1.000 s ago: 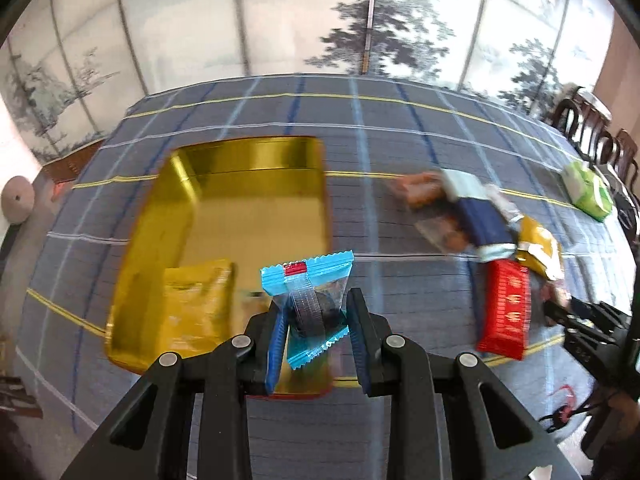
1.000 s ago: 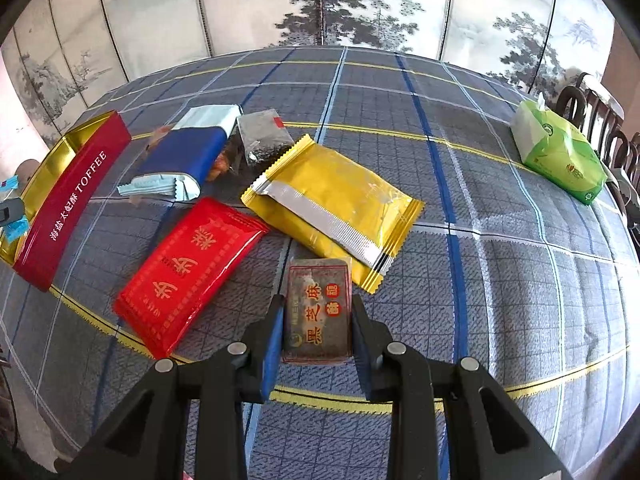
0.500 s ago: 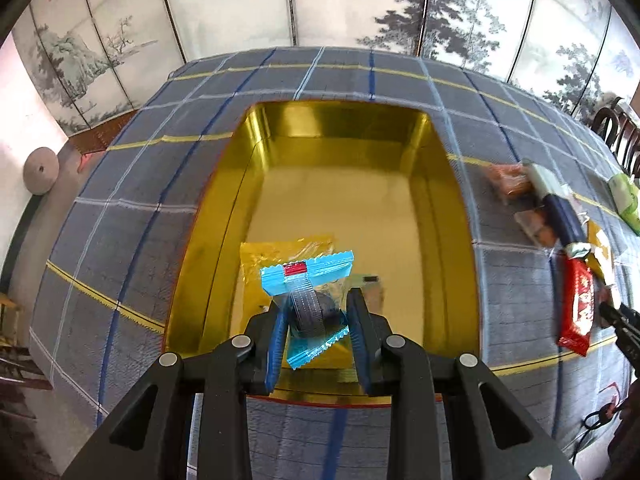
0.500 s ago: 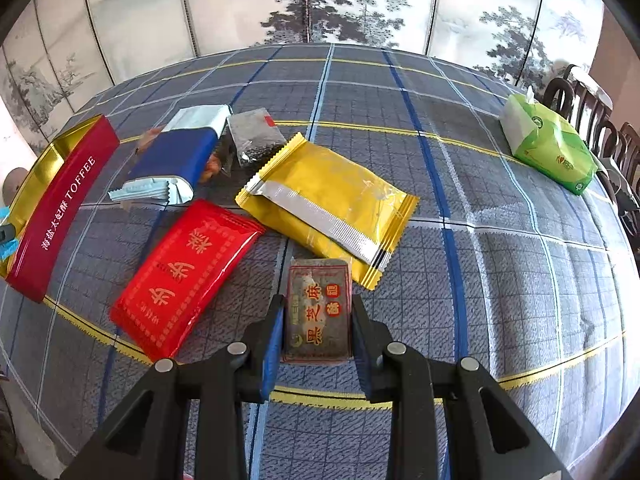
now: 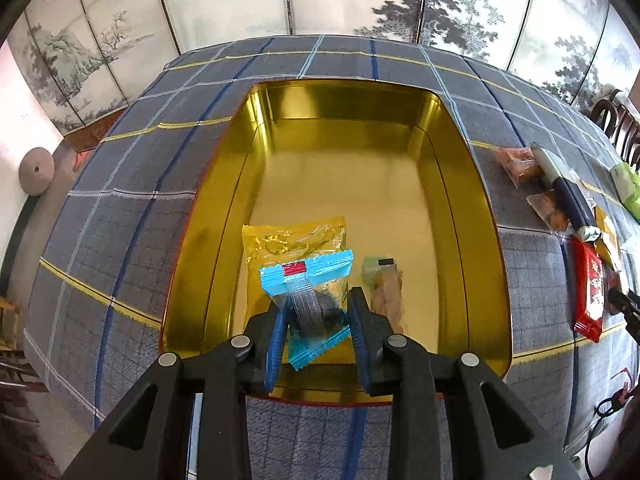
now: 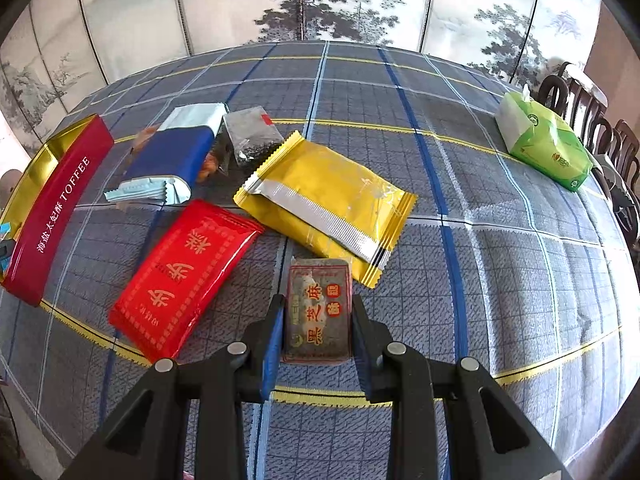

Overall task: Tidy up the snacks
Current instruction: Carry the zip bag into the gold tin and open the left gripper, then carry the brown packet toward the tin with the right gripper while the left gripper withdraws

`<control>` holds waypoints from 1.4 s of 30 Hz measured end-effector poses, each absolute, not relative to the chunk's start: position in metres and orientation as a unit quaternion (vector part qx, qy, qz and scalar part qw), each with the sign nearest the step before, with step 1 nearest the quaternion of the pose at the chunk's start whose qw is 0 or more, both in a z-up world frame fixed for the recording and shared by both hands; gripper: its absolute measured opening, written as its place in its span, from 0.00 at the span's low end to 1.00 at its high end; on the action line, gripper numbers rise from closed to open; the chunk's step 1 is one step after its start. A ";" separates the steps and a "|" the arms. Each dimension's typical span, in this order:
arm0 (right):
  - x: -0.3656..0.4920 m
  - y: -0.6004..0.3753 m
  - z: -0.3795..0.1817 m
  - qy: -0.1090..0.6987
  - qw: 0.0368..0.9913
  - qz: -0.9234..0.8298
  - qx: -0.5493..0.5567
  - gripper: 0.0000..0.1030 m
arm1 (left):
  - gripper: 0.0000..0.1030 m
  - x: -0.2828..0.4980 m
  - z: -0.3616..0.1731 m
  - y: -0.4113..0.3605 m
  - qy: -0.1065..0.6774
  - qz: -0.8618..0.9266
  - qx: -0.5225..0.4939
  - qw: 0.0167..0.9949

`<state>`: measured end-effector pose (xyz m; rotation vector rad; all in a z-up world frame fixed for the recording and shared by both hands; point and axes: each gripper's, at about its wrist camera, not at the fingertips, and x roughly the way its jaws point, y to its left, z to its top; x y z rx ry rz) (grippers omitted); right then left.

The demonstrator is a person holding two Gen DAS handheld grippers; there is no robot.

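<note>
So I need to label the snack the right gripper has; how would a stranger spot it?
On the plaid tablecloth, nearest the camera, the right gripper is shut on a small brown packet. It lies between the red packet and the yellow packet, far smaller than both, with orange characters.

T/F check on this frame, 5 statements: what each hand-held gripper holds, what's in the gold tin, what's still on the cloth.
1. The left hand-held gripper grips a blue-wrapped snack. True.
2. The gold tin holds nothing. False: a yellow packet and a small pale snack lie inside.
3. The right hand-held gripper is shut on a brown sesame bar. True.
4. The red packet sits in the tin. False: on the cloth.
5. The green tissue pack touches the yellow pack. False: far apart.
</note>
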<state>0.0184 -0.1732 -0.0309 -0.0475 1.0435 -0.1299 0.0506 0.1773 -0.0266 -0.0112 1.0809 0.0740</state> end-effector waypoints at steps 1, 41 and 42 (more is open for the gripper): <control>0.018 -0.173 -0.031 0.498 0.864 -0.063 -0.023 0.30 | 0.26 0.050 -0.028 0.178 0.515 0.035 -0.008 0.856; 0.041 -0.018 0.024 0.456 0.883 0.097 -0.063 0.29 | 0.60 0.006 0.014 0.228 0.460 0.071 -0.036 0.884; 0.043 -0.006 0.024 0.454 0.882 0.107 -0.068 0.29 | 0.60 0.004 0.013 0.233 0.461 0.077 -0.040 0.883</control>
